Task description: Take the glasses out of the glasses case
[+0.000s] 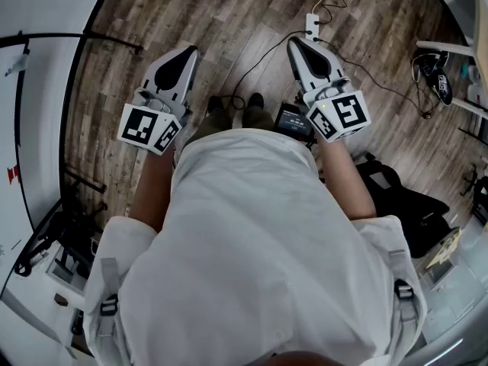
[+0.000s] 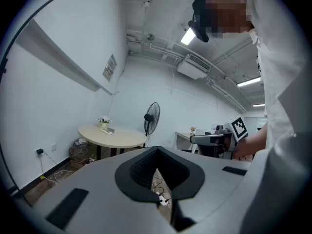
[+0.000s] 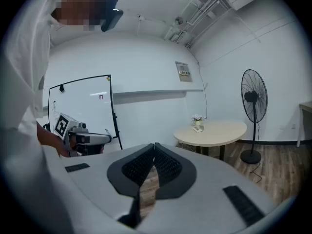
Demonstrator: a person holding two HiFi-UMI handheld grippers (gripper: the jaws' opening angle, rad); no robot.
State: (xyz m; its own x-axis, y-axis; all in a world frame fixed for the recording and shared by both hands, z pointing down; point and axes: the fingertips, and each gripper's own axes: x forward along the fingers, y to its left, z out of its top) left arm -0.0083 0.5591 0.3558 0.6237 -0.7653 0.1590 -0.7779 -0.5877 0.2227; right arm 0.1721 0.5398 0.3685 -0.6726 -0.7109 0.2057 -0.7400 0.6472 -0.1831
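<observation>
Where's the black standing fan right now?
The black standing fan is at the right side of the right gripper view, standing on the wood floor just to the right of the round beige table.

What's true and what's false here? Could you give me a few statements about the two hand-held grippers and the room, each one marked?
1. The left gripper holds a glasses case. False: its jaws are together on nothing, and no case is in view.
2. The right gripper is shut and empty. True.
3. A fan stands beside the round table. True.
4. The floor is carpeted. False: it is wood planks, with cables lying on it.
</observation>
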